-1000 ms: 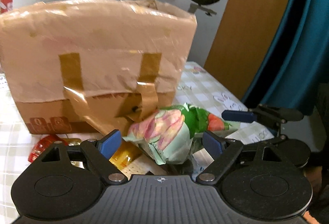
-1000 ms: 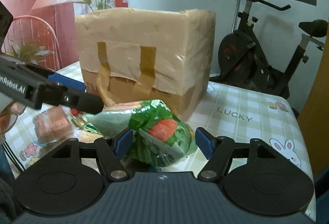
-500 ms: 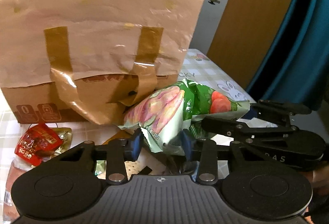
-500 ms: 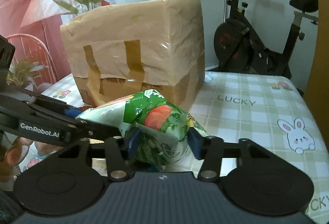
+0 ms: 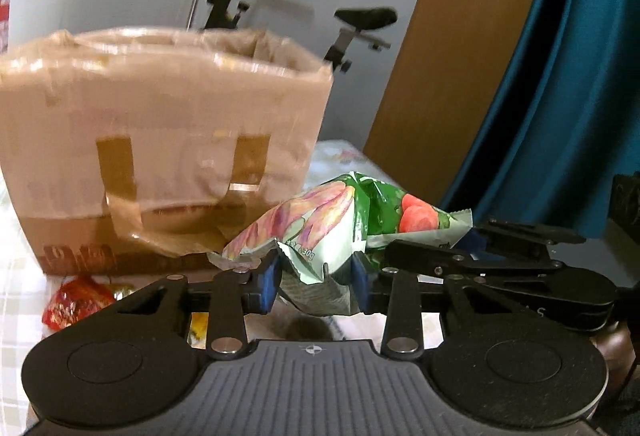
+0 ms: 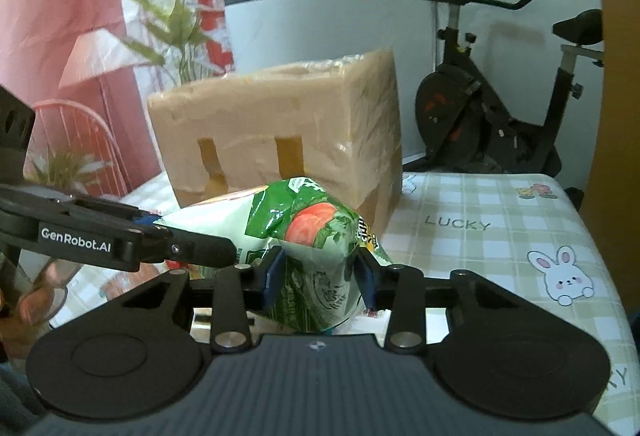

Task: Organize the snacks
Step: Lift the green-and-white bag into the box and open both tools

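Checked tabletop (image 6: pixel 500 203), living-room corner: one snack bag held by both grippers, box ahead.
Blue fingers (image 5: pixel 267 282) of the left gripper (image 5: pixel 314 284) pinch one end of the green snack bag (image 5: pixel 340 224); the right gripper (image 6: pixel 318 278) pinches the other end, so the bag (image 6: pixel 304 236) hangs above the tabletop, just in front of the taped cardboard box (image 5: pixel 160 139). Step judged: carrying the bag to the box. Next move calls for raising it over the open top, then letting go with both. Red wrapper (image 5: pixel 76 302) lies by the box. Beyond: exercise bike (image 6: pixel 500 107), potted plant (image 6: pixel 176 11), teal curtain (image 5: pixel 568 75).
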`<state>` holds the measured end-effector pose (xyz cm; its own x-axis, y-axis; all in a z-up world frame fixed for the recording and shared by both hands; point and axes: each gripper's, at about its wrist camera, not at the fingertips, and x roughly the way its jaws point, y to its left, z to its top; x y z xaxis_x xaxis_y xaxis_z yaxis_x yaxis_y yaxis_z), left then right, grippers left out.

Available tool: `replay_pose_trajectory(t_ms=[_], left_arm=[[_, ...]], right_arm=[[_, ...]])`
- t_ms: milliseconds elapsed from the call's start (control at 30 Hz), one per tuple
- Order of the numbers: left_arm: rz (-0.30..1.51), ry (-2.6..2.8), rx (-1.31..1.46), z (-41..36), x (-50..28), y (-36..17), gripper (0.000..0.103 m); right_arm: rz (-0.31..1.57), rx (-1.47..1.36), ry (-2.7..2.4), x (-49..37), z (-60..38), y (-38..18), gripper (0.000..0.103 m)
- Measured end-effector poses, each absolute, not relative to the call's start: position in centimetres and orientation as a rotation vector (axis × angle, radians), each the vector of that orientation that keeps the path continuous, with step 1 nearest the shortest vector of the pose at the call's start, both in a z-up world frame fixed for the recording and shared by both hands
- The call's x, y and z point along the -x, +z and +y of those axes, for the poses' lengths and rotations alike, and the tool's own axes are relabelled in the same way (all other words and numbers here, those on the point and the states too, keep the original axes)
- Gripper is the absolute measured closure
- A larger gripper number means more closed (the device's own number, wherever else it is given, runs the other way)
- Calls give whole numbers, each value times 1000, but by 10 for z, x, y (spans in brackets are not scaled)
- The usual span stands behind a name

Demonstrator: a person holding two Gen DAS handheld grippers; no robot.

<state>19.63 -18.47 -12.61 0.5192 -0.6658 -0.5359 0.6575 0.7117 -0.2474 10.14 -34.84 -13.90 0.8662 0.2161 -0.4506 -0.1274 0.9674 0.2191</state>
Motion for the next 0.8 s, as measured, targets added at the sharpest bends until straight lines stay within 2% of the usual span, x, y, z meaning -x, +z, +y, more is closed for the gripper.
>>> replay_pose_trajectory(t_ms=[500,800], left_arm=[[359,-771,60,-141,-177,-35,63],[335,-764,70,-131,-208,7,63]], right_arm=[[275,-131,196,-88,-317,-51,62],[176,-72,222,-120,-298,-14,62]])
